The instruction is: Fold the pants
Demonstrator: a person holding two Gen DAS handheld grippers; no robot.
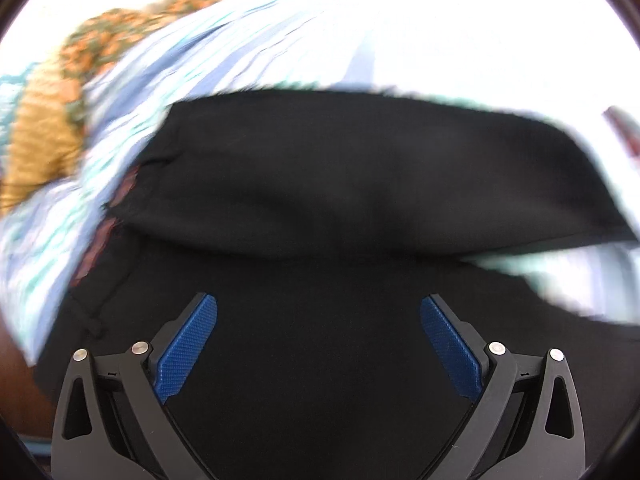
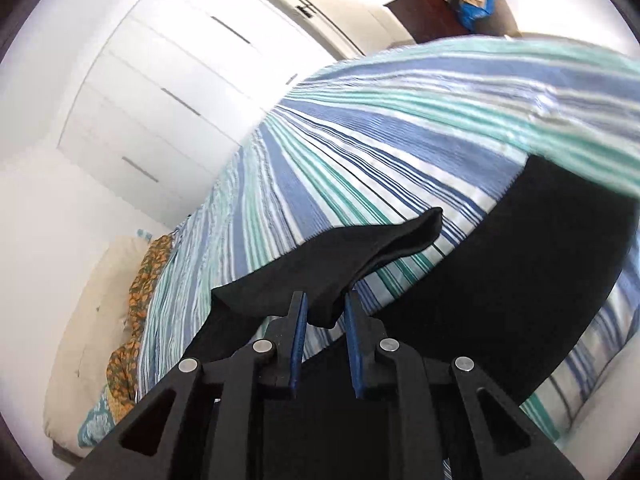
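Note:
Black pants [image 1: 328,184] lie on a bed with a blue, teal and white striped cover [image 2: 360,136]. In the left wrist view a folded layer of the pants lies across the middle. My left gripper [image 1: 319,312] is open and empty just above the black fabric. My right gripper [image 2: 325,304] is shut on a raised edge of the pants [image 2: 360,248] and holds it above the bed. The rest of the pants [image 2: 520,280] spreads to the right.
An orange and green patterned cloth [image 2: 140,288] and a cream pillow [image 2: 92,320] lie at the bed's left end. White wardrobe doors [image 2: 160,80] stand behind the bed. A dark wooden piece of furniture with clutter [image 2: 436,12] stands at the far end.

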